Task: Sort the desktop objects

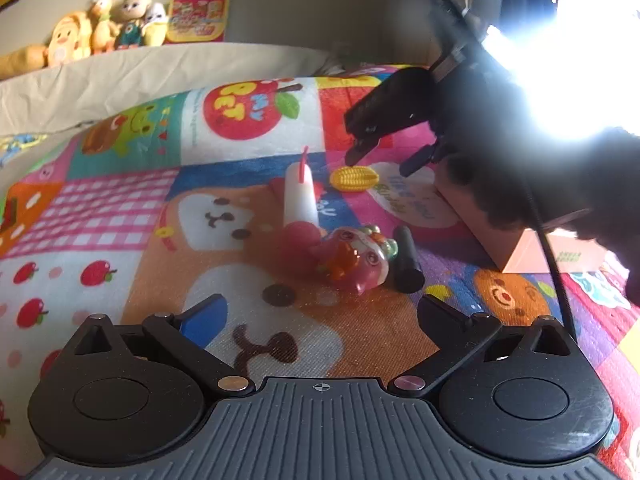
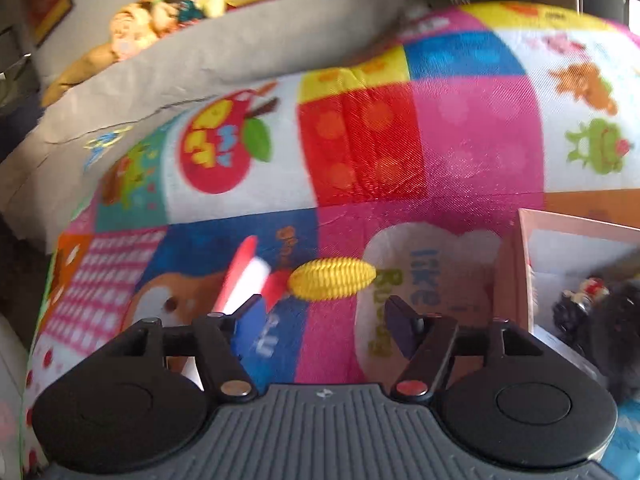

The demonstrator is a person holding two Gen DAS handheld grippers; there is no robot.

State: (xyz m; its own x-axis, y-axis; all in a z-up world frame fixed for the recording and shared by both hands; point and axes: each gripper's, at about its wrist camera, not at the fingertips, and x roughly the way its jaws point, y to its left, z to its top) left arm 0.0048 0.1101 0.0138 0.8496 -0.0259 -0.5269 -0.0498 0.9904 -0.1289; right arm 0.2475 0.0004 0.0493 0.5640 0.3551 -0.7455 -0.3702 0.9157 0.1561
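A yellow toy corn cob (image 1: 354,178) (image 2: 332,279) lies on the colourful patchwork cloth (image 1: 120,216). My right gripper (image 1: 382,161) (image 2: 324,312) hovers just above and short of the corn, open, nothing between its fingers. Beside the corn lies a white tube with a red tip (image 1: 301,196) (image 2: 244,280). Nearer my left gripper (image 1: 320,312), which is open and empty, rest a pink toy figure (image 1: 356,260) and a black cylinder (image 1: 407,260). A pink cardboard box (image 1: 520,248) (image 2: 560,240) stands at the right with small dark items inside.
Plush toys (image 1: 104,24) and a picture book (image 1: 198,19) line the wall behind a beige sheet (image 1: 160,76). A dark furry sleeve (image 1: 560,184) and a black cable (image 1: 548,248) cross the right side. Strong window glare fills the upper right.
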